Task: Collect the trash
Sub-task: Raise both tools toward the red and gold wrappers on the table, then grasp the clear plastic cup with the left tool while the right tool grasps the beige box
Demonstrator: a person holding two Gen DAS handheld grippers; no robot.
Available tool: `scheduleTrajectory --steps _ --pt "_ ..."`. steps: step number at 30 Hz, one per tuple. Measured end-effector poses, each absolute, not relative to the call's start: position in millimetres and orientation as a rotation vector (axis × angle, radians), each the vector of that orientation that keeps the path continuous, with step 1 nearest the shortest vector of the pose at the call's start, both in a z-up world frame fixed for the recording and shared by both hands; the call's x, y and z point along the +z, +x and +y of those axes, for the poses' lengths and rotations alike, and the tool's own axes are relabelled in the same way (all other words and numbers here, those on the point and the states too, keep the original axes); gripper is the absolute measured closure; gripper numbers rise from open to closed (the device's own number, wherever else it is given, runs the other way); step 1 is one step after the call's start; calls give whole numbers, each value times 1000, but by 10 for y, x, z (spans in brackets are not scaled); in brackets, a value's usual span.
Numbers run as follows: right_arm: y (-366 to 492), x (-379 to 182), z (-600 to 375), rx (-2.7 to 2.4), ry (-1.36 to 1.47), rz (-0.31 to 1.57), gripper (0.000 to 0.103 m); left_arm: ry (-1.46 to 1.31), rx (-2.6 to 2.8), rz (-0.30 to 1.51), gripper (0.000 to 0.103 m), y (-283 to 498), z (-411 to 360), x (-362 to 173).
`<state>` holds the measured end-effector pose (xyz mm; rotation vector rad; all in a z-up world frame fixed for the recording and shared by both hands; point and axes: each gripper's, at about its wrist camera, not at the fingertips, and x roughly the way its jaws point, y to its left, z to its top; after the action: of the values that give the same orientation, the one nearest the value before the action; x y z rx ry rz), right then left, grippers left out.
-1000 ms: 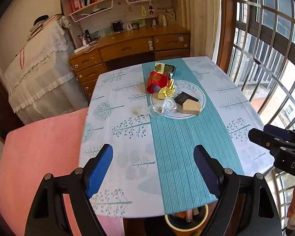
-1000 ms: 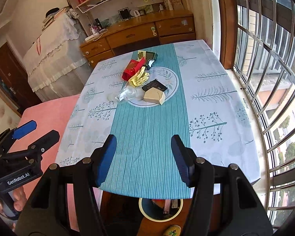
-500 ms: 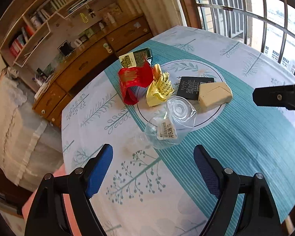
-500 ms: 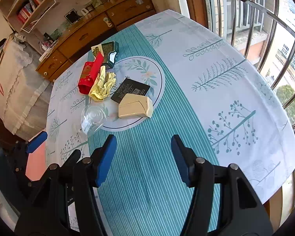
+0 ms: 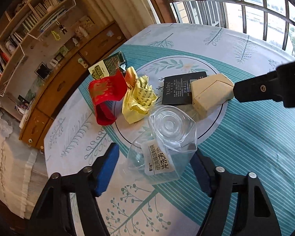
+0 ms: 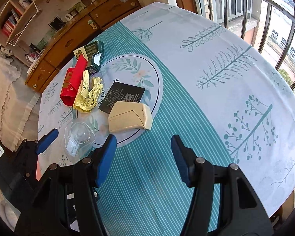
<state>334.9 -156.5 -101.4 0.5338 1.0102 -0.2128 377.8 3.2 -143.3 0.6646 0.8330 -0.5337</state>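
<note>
Counter (image 6: 216, 63): round, under a white cloth with printed trees and a teal striped band down the middle.
Left gripper (image 5: 154, 169): its jaws have just been closing and straddle the clear bottle; the right pad is hidden behind the plastic, the left pad stands apart from it, so I read the jaws as released.
Bottle (image 5: 167, 137): crushed clear plastic, lying on its side with a white label, at the near edge of the printed circle.
Right gripper (image 6: 143, 153): jaws released, nothing between them, over the teal band just in front of the beige box.
Beige box (image 6: 129, 117): on the circle's rim, touching the black card (image 6: 123, 96).
Yellow wrapper (image 6: 88, 95): crumpled, between the card and the red wrapper (image 6: 71, 84).
Green packet (image 6: 93, 56): behind the red wrapper.
</note>
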Motion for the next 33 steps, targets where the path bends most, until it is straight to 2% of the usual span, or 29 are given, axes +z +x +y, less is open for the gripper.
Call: scheduleTrajectory --steps 8,10,11,12,13,24,28,33 --pt "3475 -1036 -1497 -213 512 1007 48 458 -580 990 48 4322 179 -1370" --pt "3552 -1056 -1433 -211 476 1012 43 404 -582 1029 49 4463 251 -1364" --pt "3585 -1063 -1401 -208 455 1012 42 389 -577 1040 54 4482 289 -1346" --pt "3615 -1073 -1373 -205 436 1014 42 378 -577 1042 79 4523 317 -1329" --pt "3653 -1088 -1342 -201 417 1018 42 381 -565 1053 81 4534 337 -1328" --pt "3891 -1318 -1152 -243 267 1031 40 175 -586 1165 81 4692 670 -1323" --pt "3894 -1335 -1089 -250 195 1022 43 83 -587 1205 81 4741 811 -1337" --pt "3790 -1291 -1172 -240 266 1004 43 32 -572 1219 81 4606 905 -1245"
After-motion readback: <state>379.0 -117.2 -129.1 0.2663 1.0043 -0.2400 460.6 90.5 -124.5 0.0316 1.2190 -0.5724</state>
